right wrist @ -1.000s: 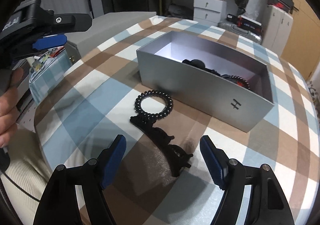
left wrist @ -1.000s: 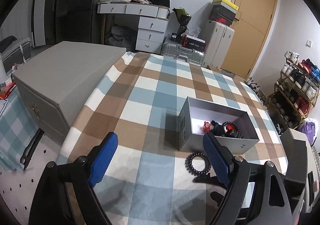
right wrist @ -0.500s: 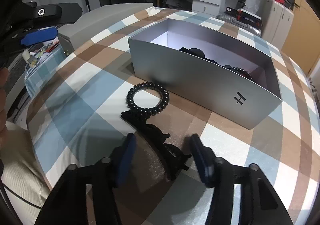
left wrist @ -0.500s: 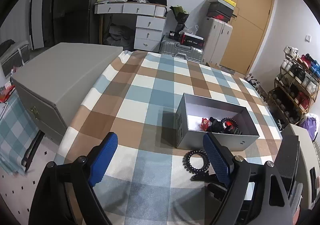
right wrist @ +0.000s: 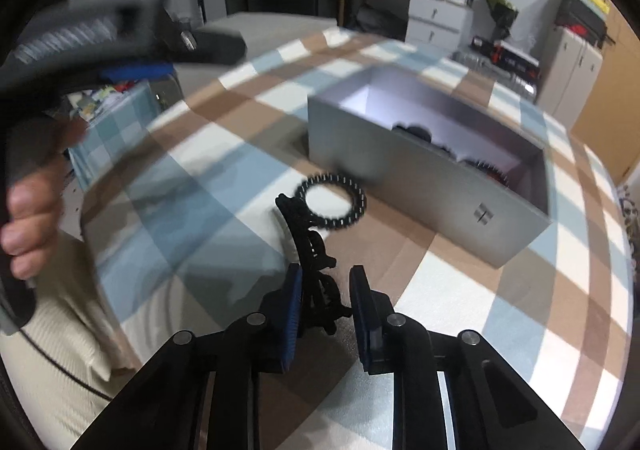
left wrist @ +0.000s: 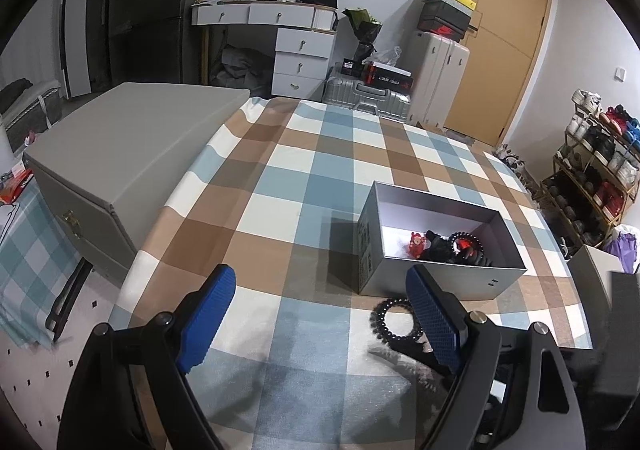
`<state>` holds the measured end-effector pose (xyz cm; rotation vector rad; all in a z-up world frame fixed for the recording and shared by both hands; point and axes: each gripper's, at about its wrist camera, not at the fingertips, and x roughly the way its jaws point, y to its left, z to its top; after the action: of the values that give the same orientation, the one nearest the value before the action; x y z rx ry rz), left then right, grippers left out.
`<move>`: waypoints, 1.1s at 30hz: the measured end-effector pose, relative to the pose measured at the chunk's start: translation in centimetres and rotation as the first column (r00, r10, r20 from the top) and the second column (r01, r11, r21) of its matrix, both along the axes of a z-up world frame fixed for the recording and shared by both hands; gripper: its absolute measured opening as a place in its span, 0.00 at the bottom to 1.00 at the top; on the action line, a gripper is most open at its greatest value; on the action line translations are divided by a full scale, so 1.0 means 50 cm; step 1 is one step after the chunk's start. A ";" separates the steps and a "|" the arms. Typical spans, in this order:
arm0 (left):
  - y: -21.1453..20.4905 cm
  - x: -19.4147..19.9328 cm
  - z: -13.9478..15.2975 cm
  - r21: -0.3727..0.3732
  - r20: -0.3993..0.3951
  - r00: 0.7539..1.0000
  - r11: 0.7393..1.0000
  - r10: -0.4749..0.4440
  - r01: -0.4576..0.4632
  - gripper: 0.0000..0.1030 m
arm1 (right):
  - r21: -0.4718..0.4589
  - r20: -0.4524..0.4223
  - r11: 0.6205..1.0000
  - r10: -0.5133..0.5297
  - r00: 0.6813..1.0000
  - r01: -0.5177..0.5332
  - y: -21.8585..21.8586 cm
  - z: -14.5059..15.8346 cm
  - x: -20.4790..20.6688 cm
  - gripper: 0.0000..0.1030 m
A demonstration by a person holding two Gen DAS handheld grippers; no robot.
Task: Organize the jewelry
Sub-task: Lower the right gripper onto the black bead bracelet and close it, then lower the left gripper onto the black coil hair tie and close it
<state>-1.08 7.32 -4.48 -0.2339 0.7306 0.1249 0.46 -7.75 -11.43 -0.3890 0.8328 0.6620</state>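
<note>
The right gripper (right wrist: 324,302) is gripping the near end of a black hair claw (right wrist: 310,246), its fingers narrowed around it with only a slight gap visible on one side. The claw is lying on the checked tablecloth (left wrist: 304,186), its far end touching a black beaded bracelet (right wrist: 331,202) just in front of the grey box (right wrist: 424,174), which is already holding other pieces. The left gripper (left wrist: 316,314) is hovering released, holding nothing, presumably keeping out of the way.
</note>
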 end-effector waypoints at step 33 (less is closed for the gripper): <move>-0.126 0.099 -0.127 -0.008 -0.310 0.940 0.988 -0.146 0.151 0.82 | 0.357 0.034 0.901 -0.275 0.961 0.246 -0.191 0.145 0.046 0.22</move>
<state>3.86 1.02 -10.84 -0.1434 1.0570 0.0225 2.73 -17.31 -4.17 0.0201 0.6549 0.5249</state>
